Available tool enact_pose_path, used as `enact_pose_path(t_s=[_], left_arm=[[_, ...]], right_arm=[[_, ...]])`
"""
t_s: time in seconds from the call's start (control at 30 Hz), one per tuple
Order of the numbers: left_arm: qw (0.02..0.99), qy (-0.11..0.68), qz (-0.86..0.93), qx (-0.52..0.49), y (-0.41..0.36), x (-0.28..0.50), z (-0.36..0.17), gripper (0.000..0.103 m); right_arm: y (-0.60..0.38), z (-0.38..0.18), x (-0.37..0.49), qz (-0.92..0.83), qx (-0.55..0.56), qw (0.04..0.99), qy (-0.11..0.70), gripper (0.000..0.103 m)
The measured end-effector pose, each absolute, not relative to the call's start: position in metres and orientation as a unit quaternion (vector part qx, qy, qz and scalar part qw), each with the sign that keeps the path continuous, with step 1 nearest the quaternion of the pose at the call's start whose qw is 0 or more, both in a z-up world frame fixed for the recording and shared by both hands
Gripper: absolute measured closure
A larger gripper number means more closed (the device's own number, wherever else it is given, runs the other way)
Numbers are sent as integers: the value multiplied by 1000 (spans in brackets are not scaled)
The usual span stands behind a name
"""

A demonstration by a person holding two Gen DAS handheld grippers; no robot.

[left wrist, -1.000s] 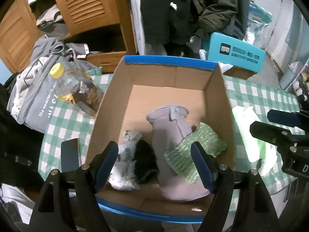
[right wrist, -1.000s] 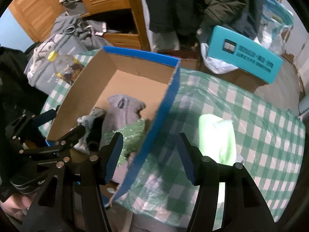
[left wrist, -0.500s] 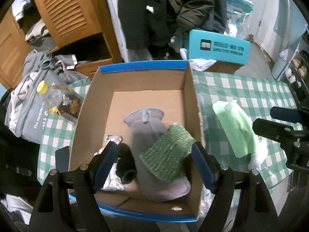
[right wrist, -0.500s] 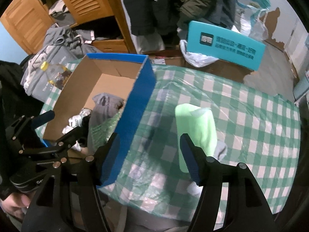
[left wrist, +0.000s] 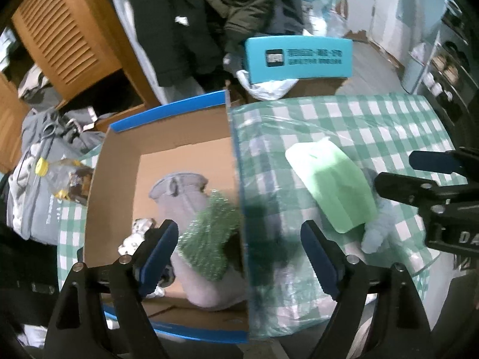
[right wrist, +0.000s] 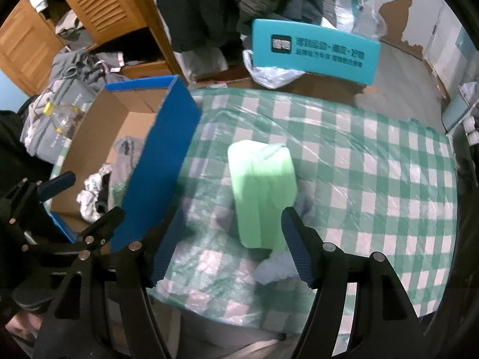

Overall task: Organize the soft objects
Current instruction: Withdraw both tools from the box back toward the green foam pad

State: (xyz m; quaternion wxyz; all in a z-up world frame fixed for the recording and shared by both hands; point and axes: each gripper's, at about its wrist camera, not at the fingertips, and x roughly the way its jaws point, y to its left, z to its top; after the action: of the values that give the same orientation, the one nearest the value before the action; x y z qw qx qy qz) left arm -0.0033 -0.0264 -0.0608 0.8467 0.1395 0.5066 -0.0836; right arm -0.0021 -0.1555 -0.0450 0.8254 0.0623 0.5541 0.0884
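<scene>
Both grippers spread over box edge and green cloth, holding nothing

Left gripper (left wrist: 239, 251), jaws just widening, straddles the cardboard box (left wrist: 236, 179) wall; only its view shows the green scrubber (left wrist: 209, 239) on the grey glove (left wrist: 179, 188). Right gripper (right wrist: 230, 248), also widening, hovers near the folded green cloth (right wrist: 260, 197) on the checked tablecloth (right wrist: 374, 179).

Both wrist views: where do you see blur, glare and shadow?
Left wrist view: green scrubber in the cardboard box is smeared, dark shadow beside the box wall. Right wrist view: plastic-covered checked tablecloth shows glare streaks, green pouch is softly blurred; fisheye bends both.

Both the left gripper (left wrist: 239, 254) and right gripper (right wrist: 230, 245) point steeply down, jaws just widened, empty.
</scene>
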Motion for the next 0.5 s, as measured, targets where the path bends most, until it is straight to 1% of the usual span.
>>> enact_pose_path(t_s=[0.5], left_arm=[[825, 535, -113, 144, -66, -2, -81, 18]], right_arm=[[-208, -89, -15, 36, 87, 805, 585, 34]])
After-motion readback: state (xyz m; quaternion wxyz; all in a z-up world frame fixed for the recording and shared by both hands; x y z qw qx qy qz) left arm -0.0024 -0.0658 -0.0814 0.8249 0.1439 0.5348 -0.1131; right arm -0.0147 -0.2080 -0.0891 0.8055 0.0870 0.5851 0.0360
